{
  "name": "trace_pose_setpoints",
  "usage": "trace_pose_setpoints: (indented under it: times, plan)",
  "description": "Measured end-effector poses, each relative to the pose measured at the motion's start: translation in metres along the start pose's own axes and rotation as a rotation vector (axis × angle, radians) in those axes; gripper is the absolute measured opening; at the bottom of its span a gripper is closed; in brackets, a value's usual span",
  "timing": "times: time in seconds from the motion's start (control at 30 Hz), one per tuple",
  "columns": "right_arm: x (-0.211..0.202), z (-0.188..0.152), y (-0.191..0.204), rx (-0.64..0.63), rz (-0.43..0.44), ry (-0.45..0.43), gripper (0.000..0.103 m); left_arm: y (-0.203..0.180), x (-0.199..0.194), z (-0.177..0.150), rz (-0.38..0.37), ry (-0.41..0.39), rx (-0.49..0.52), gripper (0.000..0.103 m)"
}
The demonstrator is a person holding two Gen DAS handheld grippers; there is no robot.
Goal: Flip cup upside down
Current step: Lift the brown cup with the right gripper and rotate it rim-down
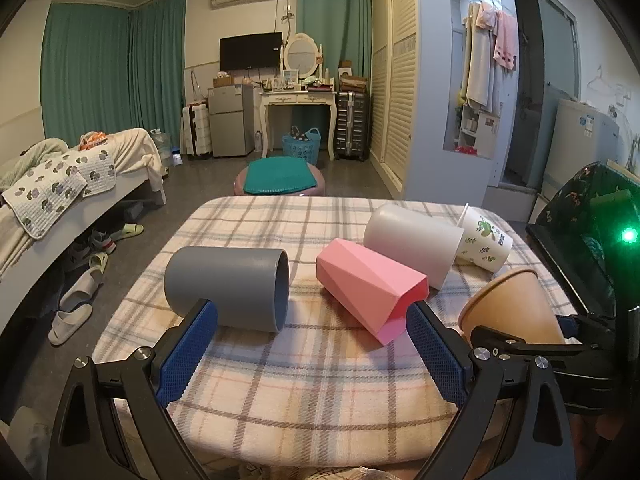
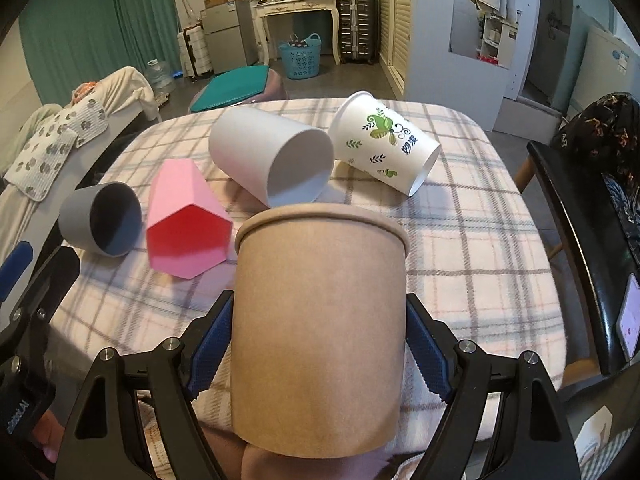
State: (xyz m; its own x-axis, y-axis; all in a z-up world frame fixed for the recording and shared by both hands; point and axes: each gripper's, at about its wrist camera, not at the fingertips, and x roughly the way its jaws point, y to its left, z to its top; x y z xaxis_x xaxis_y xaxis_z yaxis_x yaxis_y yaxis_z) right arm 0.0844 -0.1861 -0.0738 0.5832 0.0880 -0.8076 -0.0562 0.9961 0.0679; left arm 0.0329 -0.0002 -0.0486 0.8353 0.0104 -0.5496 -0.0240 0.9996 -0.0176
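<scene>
My right gripper [image 2: 320,328] is shut on a brown paper cup [image 2: 318,320] and holds it above the table's near edge, tilted with its rim pointing away from me. The same cup shows in the left wrist view [image 1: 512,312], with the right gripper [image 1: 532,338] behind it. My left gripper [image 1: 312,312] is open and empty, low over the plaid tablecloth [image 1: 320,380]. Lying on their sides are a grey cup [image 1: 228,288], a pink faceted cup [image 1: 368,288], a white cup [image 1: 412,244] and a printed paper cup [image 1: 484,244].
A black chair [image 2: 588,248] with a dark bag stands at the table's right edge, with a phone [image 2: 630,320] on it. A bed [image 1: 60,184] is on the left, slippers on the floor beside it. A stool with a teal cushion [image 1: 278,178] stands beyond the table.
</scene>
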Motion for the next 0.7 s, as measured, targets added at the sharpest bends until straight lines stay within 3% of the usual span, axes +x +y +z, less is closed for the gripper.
trace_pose_setpoints:
  times: [0.2, 0.3, 0.7]
  plan:
    - [0.002, 0.000, -0.001, -0.018, 0.014, -0.024, 0.083, -0.005, 0.000, 0.000, -0.002, 0.005, 0.007, 0.098]
    - [-0.004, -0.003, -0.003, -0.021, 0.021, -0.053, 0.091, -0.010, -0.004, 0.000, -0.004, 0.001, 0.019, 0.098]
    - [-0.061, -0.005, -0.028, -0.006, 0.030, -0.226, 0.096, -0.032, -0.045, 0.012, -0.036, -0.055, -0.008, 0.098]
